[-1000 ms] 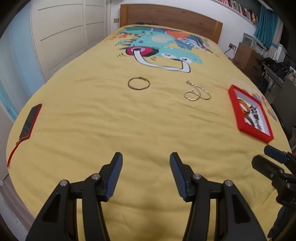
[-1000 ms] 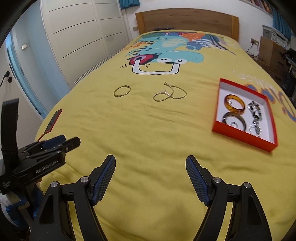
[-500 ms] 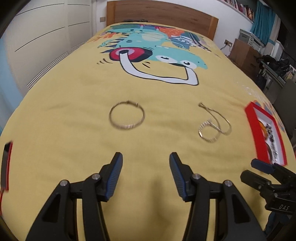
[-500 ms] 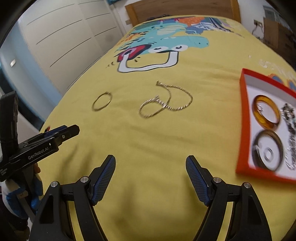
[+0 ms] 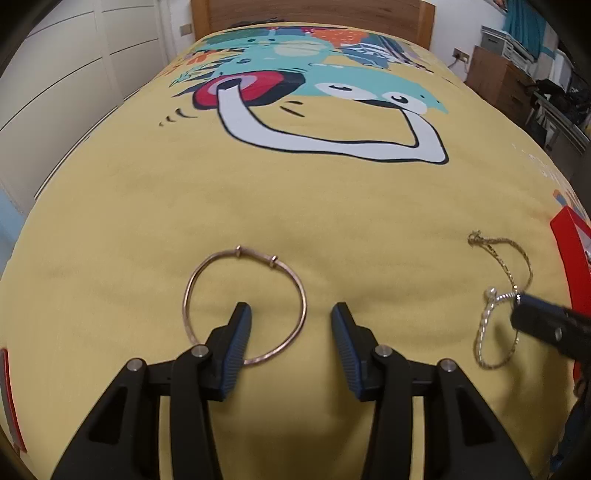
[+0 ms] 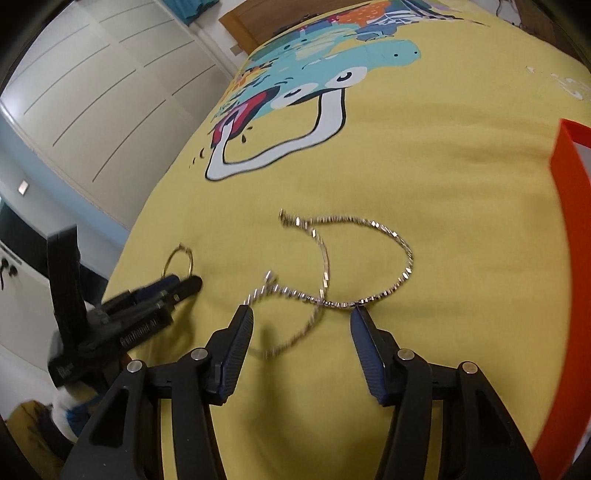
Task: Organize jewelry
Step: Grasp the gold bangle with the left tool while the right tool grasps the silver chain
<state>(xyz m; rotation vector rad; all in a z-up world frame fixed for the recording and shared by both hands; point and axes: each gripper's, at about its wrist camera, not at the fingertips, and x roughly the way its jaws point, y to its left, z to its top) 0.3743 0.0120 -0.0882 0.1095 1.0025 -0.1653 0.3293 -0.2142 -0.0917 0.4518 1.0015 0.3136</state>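
A thin rose-gold bangle (image 5: 300, 291) lies flat on the yellow bedspread. My left gripper (image 5: 291, 316) is open; its left finger is inside the ring and its right finger outside, straddling the bangle's right rim. A silver chain (image 6: 369, 224) lies in loops on the bedspread, also in the left wrist view (image 5: 496, 299). My right gripper (image 6: 301, 314) is open with its fingertips on either side of the chain's near loop. The bangle also shows small in the right wrist view (image 6: 178, 263), with the left gripper (image 6: 184, 286) at it. A red jewelry box (image 6: 574, 206) stands at the right.
The bed's yellow cover (image 5: 295, 199) has a large cartoon print (image 5: 317, 92) toward the wooden headboard (image 5: 310, 14). White wardrobe doors (image 6: 110, 92) stand left of the bed. A red-edged phone (image 5: 9, 398) lies at the left edge. Furniture (image 5: 498, 81) stands right.
Both grippers have moved forward and down over the bed. The left one now straddles the bangle's rim and the right one reaches the chain. Both stay open.
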